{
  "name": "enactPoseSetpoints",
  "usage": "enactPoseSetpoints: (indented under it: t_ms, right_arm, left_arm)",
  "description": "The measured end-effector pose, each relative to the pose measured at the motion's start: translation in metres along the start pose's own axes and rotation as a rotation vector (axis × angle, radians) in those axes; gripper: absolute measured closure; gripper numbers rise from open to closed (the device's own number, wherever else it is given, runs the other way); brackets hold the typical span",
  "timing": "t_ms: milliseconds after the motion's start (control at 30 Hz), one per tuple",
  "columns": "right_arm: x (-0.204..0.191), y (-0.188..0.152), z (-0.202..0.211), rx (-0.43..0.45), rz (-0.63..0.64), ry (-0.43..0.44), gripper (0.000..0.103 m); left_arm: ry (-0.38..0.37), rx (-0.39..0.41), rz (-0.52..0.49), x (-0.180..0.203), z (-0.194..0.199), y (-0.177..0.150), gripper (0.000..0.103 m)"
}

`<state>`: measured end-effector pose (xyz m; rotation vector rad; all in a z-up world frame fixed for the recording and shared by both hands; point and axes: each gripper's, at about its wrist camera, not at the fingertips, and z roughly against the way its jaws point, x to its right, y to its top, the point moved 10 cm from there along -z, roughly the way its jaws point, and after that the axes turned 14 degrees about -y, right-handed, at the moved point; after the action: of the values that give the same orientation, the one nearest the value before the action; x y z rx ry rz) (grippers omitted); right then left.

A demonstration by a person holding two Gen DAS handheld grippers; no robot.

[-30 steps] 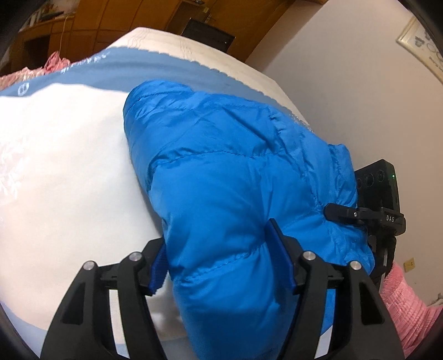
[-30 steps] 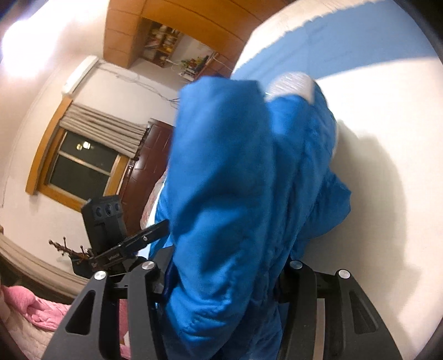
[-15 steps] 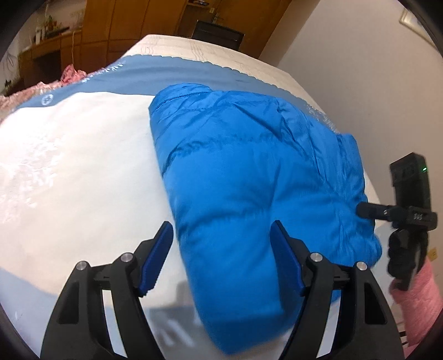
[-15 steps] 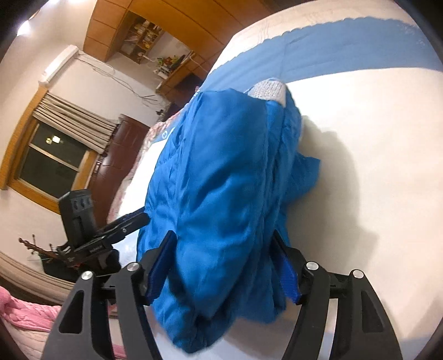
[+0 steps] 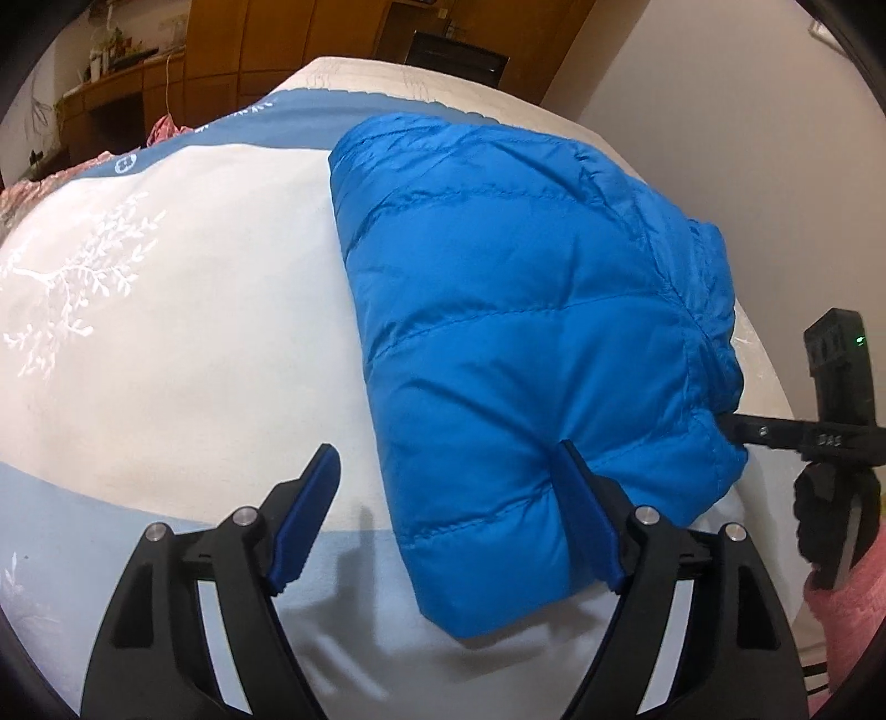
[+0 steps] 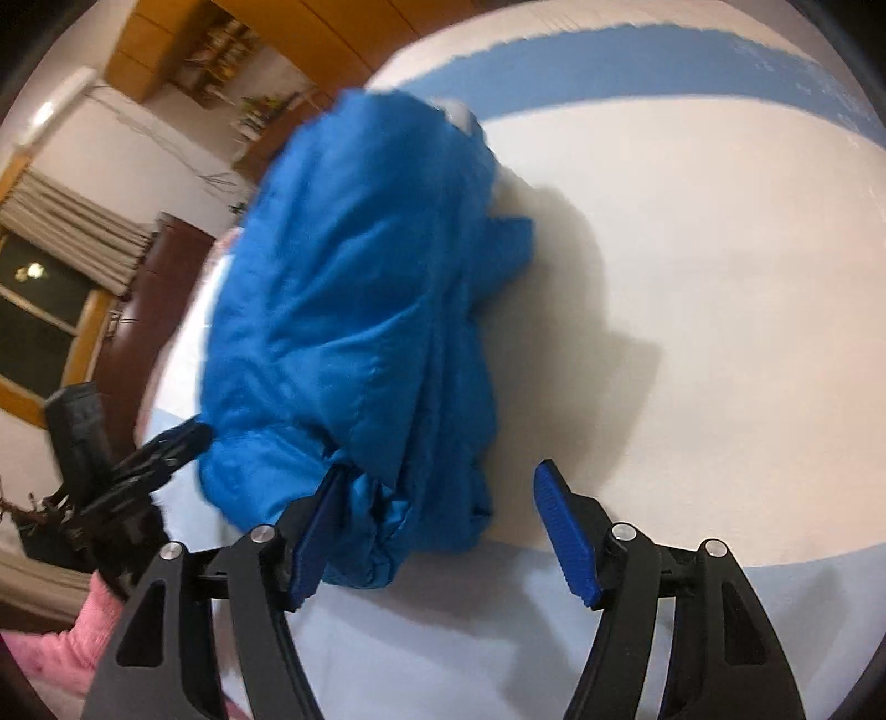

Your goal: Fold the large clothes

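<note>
Both grippers have let go of the blue jacket [image 5: 531,332], which now lies folded on the bed [image 5: 183,343]. Left gripper [image 5: 443,515] is opening, its right finger touching the jacket's near edge. Right gripper [image 6: 437,531] stands open, the jacket's end against its left finger.

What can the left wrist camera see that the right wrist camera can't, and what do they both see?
Only the left wrist view shows the white branch pattern on the bedspread, a dark chair past the bed's far end, and the left gripper, its jaws opening, one pad beside the jacket. Only the right wrist view shows the window, the curtain, a grey lining patch at the jacket's far end, and the right gripper, open. Both show the folded blue jacket on the bed, the wooden cabinets, and a pink sleeve.
</note>
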<state>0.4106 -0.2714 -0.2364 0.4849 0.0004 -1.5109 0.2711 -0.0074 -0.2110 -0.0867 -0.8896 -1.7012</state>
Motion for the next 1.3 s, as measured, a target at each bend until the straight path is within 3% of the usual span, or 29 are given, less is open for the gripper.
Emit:
enactPoseSetpoints:
  t_ms: [167,367,533,700,1100,1300]
  right_arm:
    - [-0.004,0.003,0.006,0.008,-0.028,-0.032,0.035]
    - [-0.017,-0.009,0.047,0.078,0.059,-0.205,0.021]
    - [-0.04,-0.027,0.075,0.107,0.115,-0.263,0.015]
    - [-0.057,-0.044,0.097,0.117,0.138,-0.313,0.009]
    - [-0.069,-0.064,0.136,0.142,0.131,-0.388,0.005]
    - [-0.075,-0.076,0.149,0.147,0.122,-0.377,0.005]
  left_arm:
    - [0.063,-0.005,0.01,0.004,0.011,0.004,0.025]
    - [0.125,-0.014,0.024,0.017,0.039,-0.005,0.022]
    - [0.178,-0.008,0.006,0.034,0.064,-0.015,0.013]
    - [0.229,0.01,-0.01,0.052,0.088,-0.025,0.012]
    - [0.293,0.048,0.002,0.083,0.138,-0.041,0.011]
    - [0.322,0.042,-0.002,0.094,0.151,-0.05,0.011]
